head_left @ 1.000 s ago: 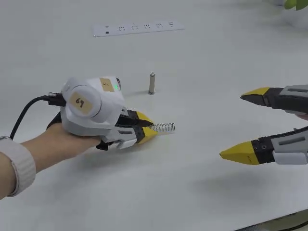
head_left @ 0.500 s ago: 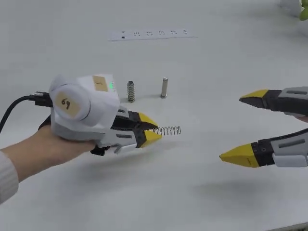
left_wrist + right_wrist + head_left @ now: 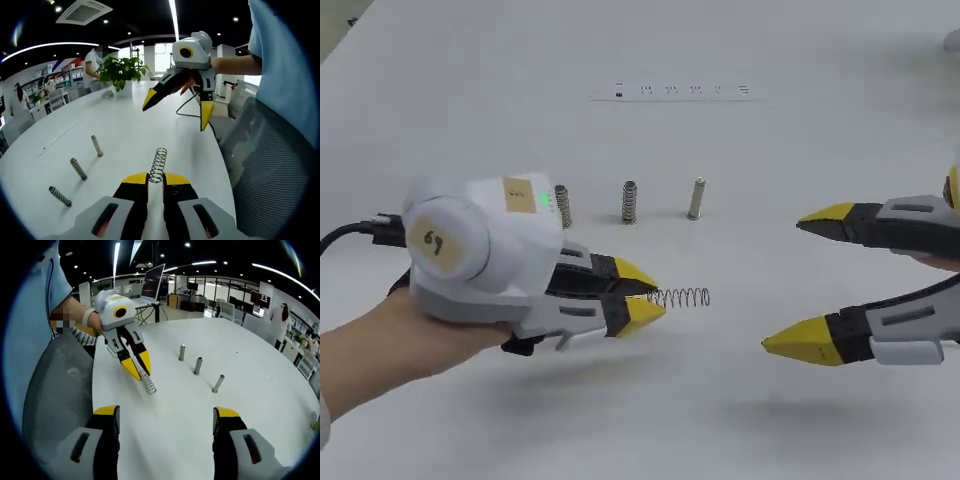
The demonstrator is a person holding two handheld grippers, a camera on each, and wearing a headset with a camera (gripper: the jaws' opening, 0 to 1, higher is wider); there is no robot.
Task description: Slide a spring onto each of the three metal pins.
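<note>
- Steel-grey spring (image 3: 680, 297) is sticking out sideways from the left hand-held gripper (image 3: 645, 295), whose jaws are pinching tight on one end of it, just above the white table (image 3: 620, 420).
- Off to the right, the right hand-held gripper (image 3: 783, 284) is hovering with its jaws gaping wide and gripping nothing.
- Farther across the table, three pins are standing in a row. The left pin (image 3: 562, 205) and middle pin (image 3: 629, 201) are already wearing springs, while the right pin (image 3: 696, 198) is standing bare.
- Judging from this, the last of the three springs is being carried to the right pin, which is standing near the spring's free end, a little farther away.
- The next move is probably calling for tipping the spring upright, lining its open end over the pin's top and lowering it; a slight misalignment is risking a snagged coil.
- On the left hand-held gripper, a tan sticker (image 3: 438, 240) is showing "69".
- At the far side, a white power strip (image 3: 680, 92) is lying flat, its markings too small to read.
</note>
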